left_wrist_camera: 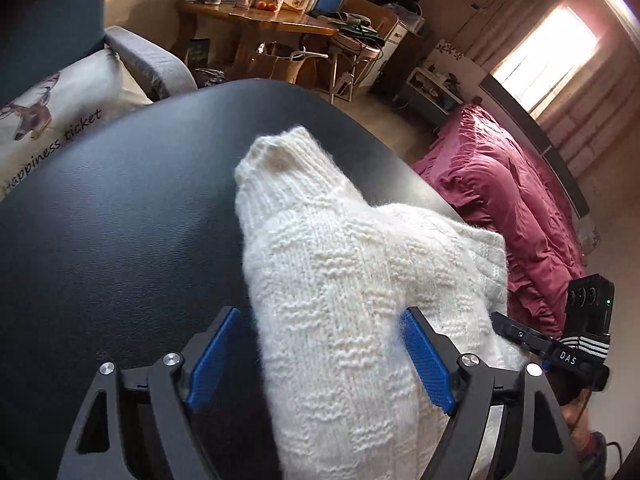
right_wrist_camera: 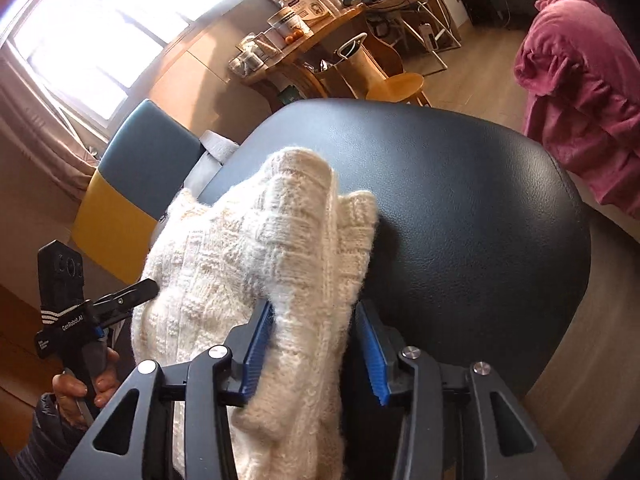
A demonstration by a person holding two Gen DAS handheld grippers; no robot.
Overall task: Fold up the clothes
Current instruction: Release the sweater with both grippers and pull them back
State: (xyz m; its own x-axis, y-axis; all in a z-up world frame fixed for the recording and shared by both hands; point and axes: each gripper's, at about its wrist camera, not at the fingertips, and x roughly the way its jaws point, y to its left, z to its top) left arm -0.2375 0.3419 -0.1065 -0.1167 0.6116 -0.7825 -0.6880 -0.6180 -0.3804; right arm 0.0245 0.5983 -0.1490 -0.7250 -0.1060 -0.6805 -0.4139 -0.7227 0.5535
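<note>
A cream knitted sweater [left_wrist_camera: 328, 264] lies bunched on a black padded tabletop [left_wrist_camera: 120, 220], its ribbed cuff pointing away from me. My left gripper [left_wrist_camera: 320, 356] is open, its blue pads wide on either side of the knit, with a gap at the left pad. In the right wrist view the sweater [right_wrist_camera: 240, 256] runs between the fingers of my right gripper [right_wrist_camera: 314, 350]. The left pad touches the wool and a dark gap shows at the right pad. Each gripper appears in the other's view: the right one [left_wrist_camera: 520, 336], the left one [right_wrist_camera: 132, 292] held by a hand.
A sofa with a printed cushion [left_wrist_camera: 52, 128] sits beyond the tabletop's left side. A pink bedspread [left_wrist_camera: 500, 184] lies to the right. A cluttered wooden table [left_wrist_camera: 260, 16] stands behind, with a wooden stool [right_wrist_camera: 396, 84]. A blue and yellow chair [right_wrist_camera: 132, 176] stands at the left.
</note>
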